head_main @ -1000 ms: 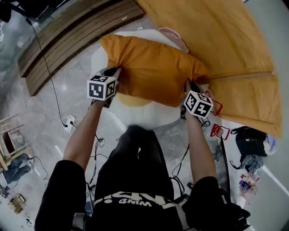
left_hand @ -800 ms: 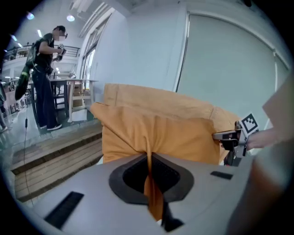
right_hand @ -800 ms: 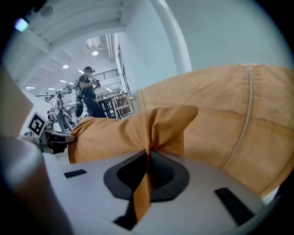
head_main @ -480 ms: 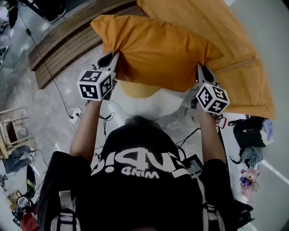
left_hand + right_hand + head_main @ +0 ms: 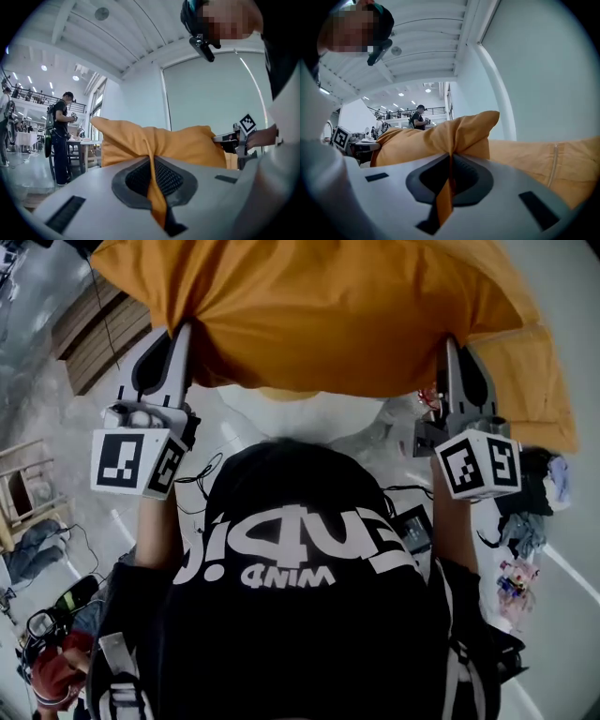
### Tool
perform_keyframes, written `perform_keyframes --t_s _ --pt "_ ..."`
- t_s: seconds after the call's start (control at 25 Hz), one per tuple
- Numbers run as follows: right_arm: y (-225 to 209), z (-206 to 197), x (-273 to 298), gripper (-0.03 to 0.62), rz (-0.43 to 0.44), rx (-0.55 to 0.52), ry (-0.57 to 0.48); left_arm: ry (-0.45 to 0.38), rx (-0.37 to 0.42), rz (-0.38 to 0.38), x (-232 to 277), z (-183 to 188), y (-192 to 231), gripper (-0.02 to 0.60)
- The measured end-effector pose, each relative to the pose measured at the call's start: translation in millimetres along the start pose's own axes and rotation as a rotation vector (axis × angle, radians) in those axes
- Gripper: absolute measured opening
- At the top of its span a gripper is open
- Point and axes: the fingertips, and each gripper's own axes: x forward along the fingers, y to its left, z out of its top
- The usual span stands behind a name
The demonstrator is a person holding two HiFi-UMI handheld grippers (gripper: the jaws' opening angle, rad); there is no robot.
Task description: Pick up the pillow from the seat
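Holds both arms out ahead, well apart: left arm [image 5: 157, 526], right arm [image 5: 456, 526]. Grips with the left hand-held gripper [image 5: 181, 332] clamped tight on one end of the orange pillow [image 5: 319, 306], fabric pinched between the jaws. Does the same with the right hand-held gripper [image 5: 453, 343] at the opposite end, jaws pointing forward.

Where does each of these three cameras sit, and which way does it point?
Head view: on the person's head, facing steeply down; shows black shirt, forearms, left gripper and right gripper pinching the orange pillow.
Left gripper view: on the left gripper, looking along its shut jaws across the pillow to the right gripper; person's head above.
Right gripper view: on the right gripper, looking along its shut jaws toward the left gripper; person's head above.
Shared: both gripper views show pillow fabric pinched and the opposite gripper.
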Motion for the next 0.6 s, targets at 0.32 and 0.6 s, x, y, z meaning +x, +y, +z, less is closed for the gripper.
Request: perform_keyframes --t_s 0.32,0.6 --pt "12 -9 -14 0.029 0.012 0.008 0.028 0.012 -0.011 -0.014 -18 -4 -1 0.014" --pt "3 -12 -19 0.029 -0.011 0.004 0.030 0.020 -0.021 -0.029 -11 -8 -9 0.014"
